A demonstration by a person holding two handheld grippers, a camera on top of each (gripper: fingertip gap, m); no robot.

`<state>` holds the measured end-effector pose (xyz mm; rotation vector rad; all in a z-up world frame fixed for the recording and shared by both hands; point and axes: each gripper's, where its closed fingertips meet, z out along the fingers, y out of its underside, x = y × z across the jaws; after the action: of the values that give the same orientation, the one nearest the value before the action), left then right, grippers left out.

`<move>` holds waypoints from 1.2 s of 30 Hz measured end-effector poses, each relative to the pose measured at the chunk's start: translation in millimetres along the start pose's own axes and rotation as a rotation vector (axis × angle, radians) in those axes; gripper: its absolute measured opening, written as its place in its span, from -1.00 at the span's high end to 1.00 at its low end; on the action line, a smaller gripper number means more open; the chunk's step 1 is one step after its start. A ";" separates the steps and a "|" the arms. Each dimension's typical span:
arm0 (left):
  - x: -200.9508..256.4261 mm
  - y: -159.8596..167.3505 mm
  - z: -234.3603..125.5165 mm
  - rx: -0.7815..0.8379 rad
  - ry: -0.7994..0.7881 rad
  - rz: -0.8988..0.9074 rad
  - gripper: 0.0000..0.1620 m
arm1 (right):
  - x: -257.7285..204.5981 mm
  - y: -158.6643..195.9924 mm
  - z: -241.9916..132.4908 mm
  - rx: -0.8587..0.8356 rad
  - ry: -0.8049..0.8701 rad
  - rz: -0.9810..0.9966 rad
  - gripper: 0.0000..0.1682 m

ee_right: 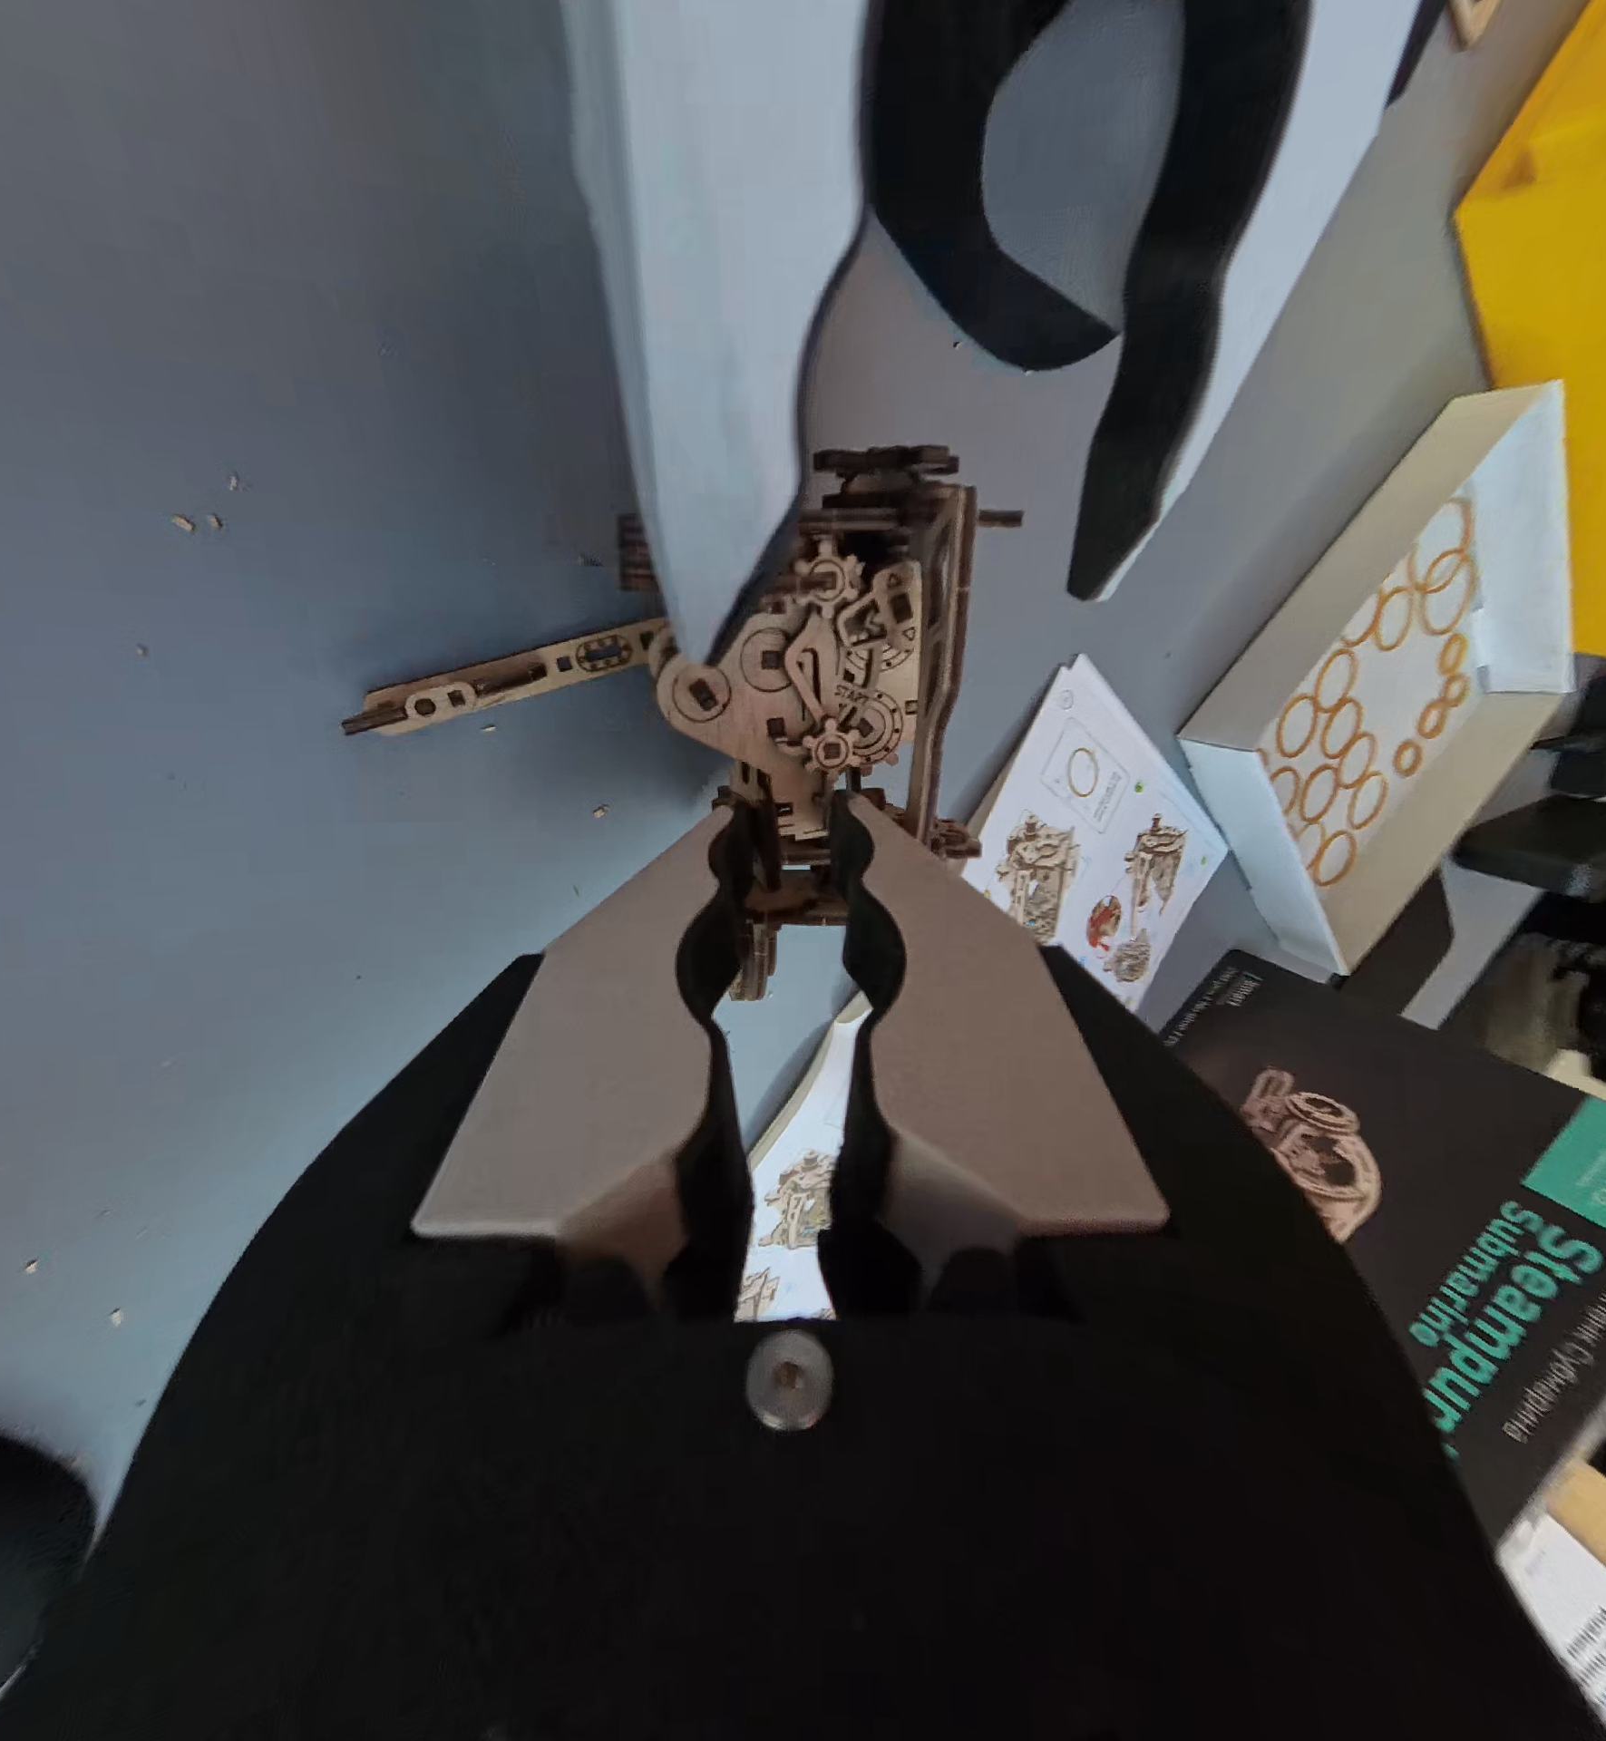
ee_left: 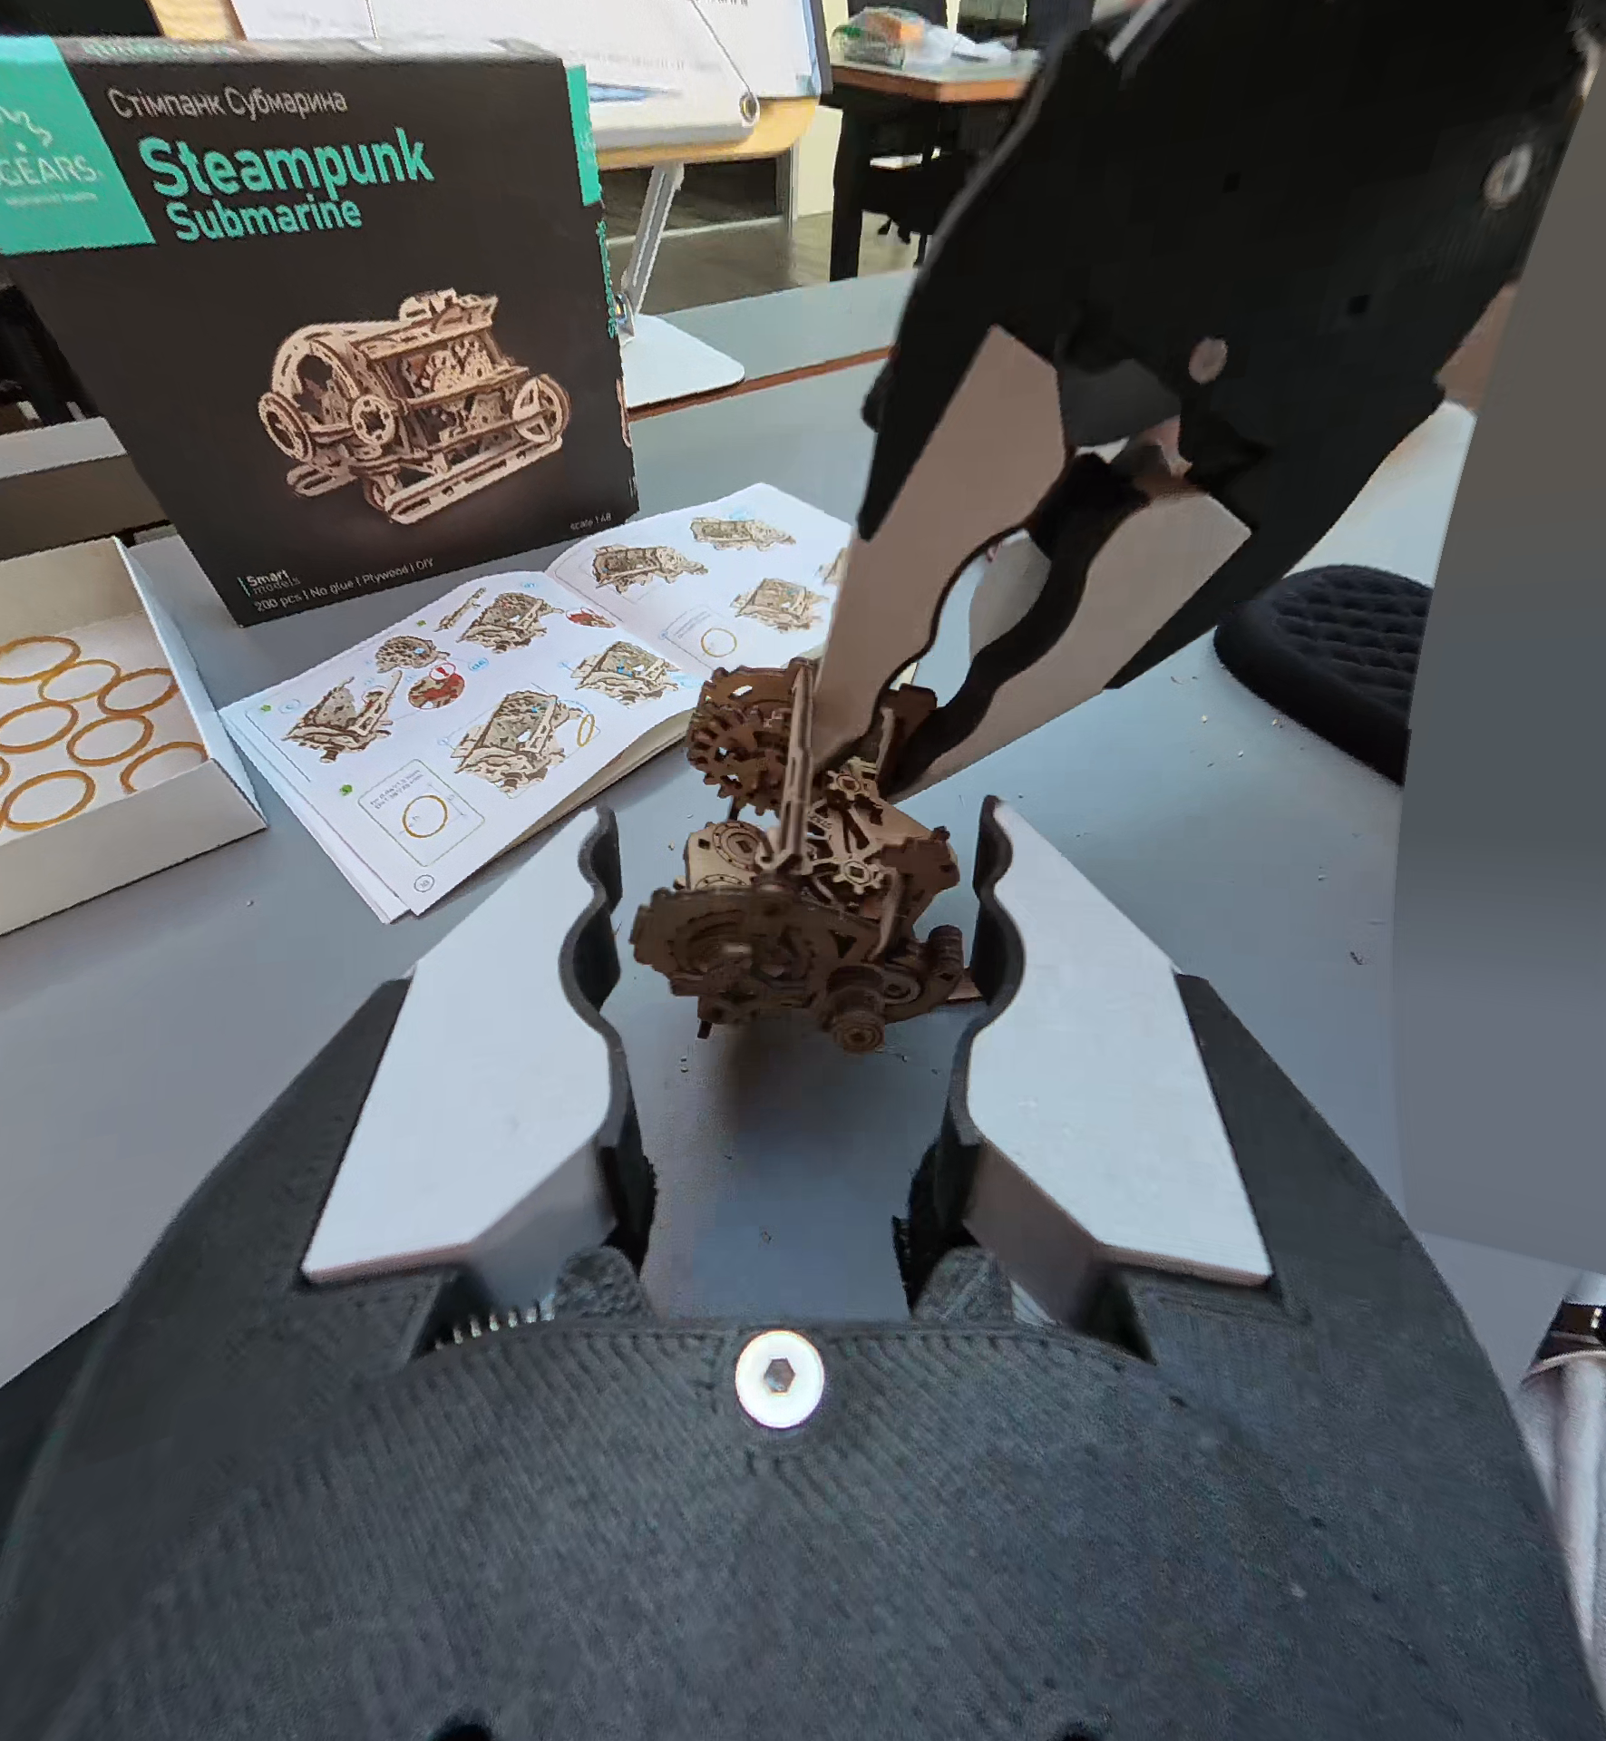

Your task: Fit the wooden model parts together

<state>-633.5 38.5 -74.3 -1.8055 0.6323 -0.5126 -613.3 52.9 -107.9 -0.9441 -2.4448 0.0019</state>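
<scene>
Right gripper (ee_right: pixel 785 834) clamps wooden model (ee_left: pixel 794 904); left gripper (ee_left: pixel 794 848) spread wide around it (one finger touching).

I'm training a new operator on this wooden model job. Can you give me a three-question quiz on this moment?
1. True or false: the left gripper is clamped shut on the wooden model.
2. Which gripper grips the model? A) left B) right
3. Fill in: the tray left of the booklet holds ___ bands.

Key: 1 false, its jaws stand open around the model; 2 B; 3 rubber.
</scene>
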 end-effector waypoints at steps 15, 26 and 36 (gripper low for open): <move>-11.7 -35.7 -35.7 0.208 0.149 -0.216 0.05 | -7.7 8.2 -28.1 0.140 0.471 0.090 0.82; -11.3 -29.7 -26.5 0.159 0.130 -0.192 0.10 | -21.8 19.2 -11.6 0.127 0.420 0.236 0.82; -6.1 -23.7 -11.7 0.110 0.139 -0.180 0.11 | -25.5 19.9 -10.7 0.139 0.404 0.295 0.84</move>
<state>-641.5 40.1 -48.4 -1.7413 0.5277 -0.7848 -579.9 50.0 -114.0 -1.1121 -1.8986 0.0759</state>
